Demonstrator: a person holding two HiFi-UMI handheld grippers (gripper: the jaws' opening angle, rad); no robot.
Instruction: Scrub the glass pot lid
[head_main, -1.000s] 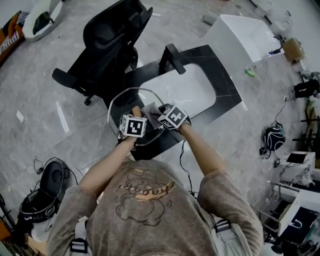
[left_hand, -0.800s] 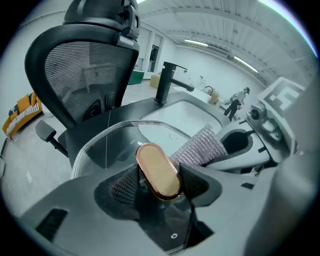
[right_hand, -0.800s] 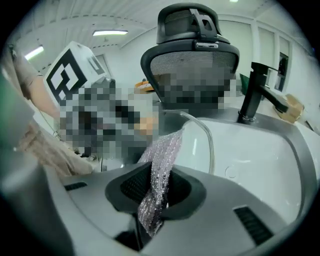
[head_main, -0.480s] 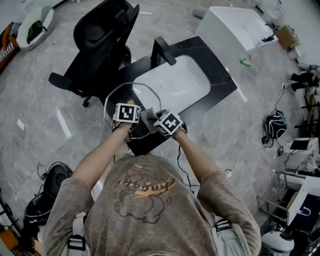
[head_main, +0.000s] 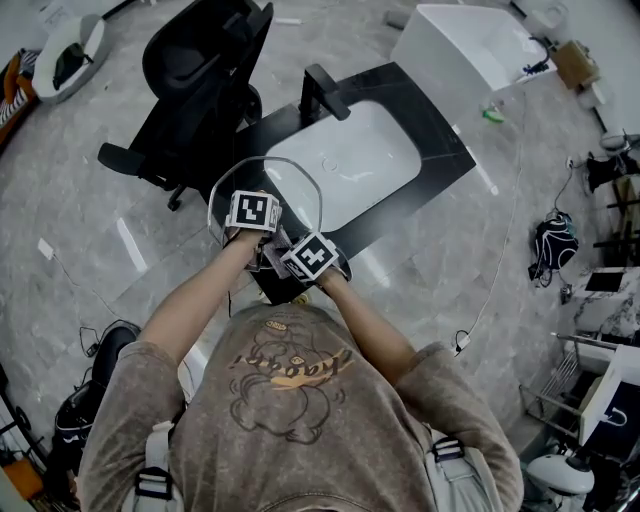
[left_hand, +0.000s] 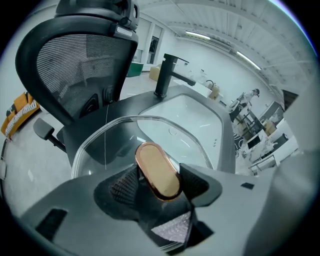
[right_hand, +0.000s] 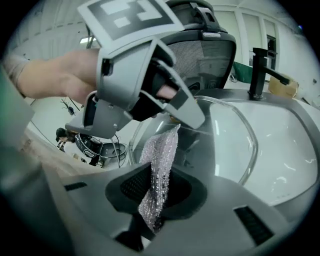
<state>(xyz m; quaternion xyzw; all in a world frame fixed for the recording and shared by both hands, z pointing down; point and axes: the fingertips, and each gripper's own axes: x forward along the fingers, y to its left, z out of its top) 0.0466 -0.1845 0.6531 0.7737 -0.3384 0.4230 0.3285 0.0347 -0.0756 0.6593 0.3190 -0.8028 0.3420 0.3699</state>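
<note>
Right gripper (right_hand: 159, 194) is pinching the silver scrub cloth (right_hand: 159, 167). I'm clamping the left gripper (left_hand: 159, 182) on the knob (left_hand: 157, 170), tilting the glass pot lid (left_hand: 107, 137) above the counter's (head_main: 445, 165) near-left edge, probably so the cloth can reach the glass.

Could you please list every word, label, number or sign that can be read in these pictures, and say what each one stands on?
Shirt: one line of lettering across the chest graphic, upside down in the head view and too blurred to read.
Square markers on the two cubes: black-and-white patterns only, no letters or digits.
Everything else: no readable text in any view.
</note>
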